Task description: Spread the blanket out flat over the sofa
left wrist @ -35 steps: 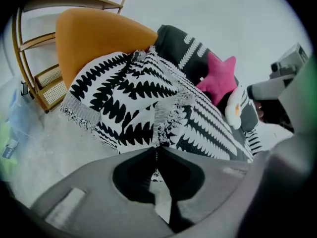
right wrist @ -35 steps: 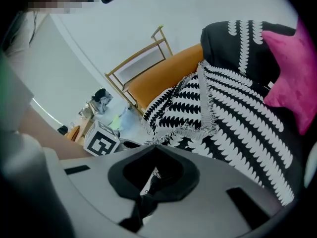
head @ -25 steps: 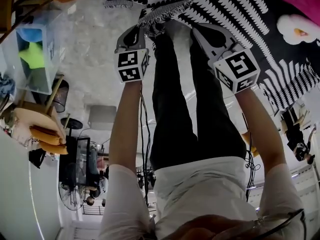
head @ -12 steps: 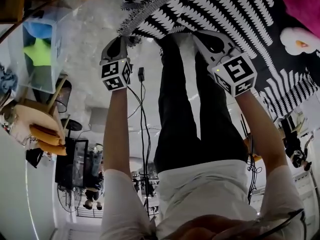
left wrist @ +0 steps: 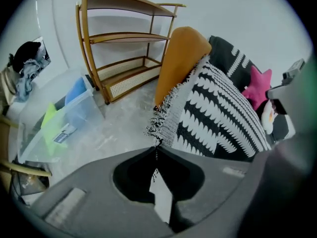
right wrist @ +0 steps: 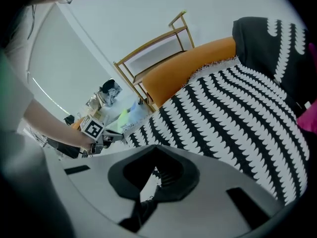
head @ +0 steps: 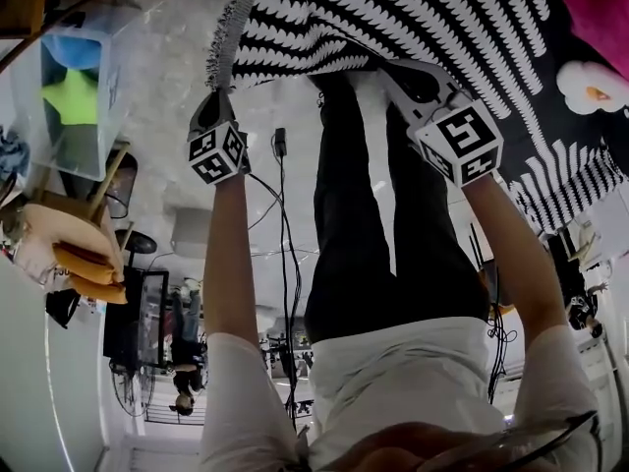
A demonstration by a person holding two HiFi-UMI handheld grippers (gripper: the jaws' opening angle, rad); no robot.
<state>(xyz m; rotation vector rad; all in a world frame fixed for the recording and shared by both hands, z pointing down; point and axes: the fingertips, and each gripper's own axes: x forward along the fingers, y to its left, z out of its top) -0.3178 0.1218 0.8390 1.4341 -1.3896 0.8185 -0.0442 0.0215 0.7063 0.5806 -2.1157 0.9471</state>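
The black-and-white patterned blanket point(head: 423, 18) lies spread over the orange sofa point(left wrist: 181, 53), its fringed edge point(head: 228, 37) running down to my left gripper point(head: 214, 106). In the left gripper view that gripper point(left wrist: 157, 150) is shut on the fringe corner, and the blanket point(left wrist: 218, 118) hangs taut from the sofa's arm. My right gripper point(head: 408, 72) is shut on the blanket's near edge in front of the person's legs. A fold of striped cloth shows between the meeting jaws of the right gripper point(right wrist: 154, 148), and the blanket point(right wrist: 237, 113) stretches over the sofa point(right wrist: 188, 63) beyond.
A clear plastic box point(left wrist: 54, 123) with green and blue things stands on the floor to the left, with a wooden shelf point(left wrist: 126, 43) behind it. A pink star cushion point(left wrist: 257, 86) and a white plush point(head: 590, 82) lie on the sofa. Cables point(head: 285, 195) trail over the floor.
My left gripper has swung out to the left with the fringed corner in it, drawing the blanket wider. The right gripper has shifted only slightly.
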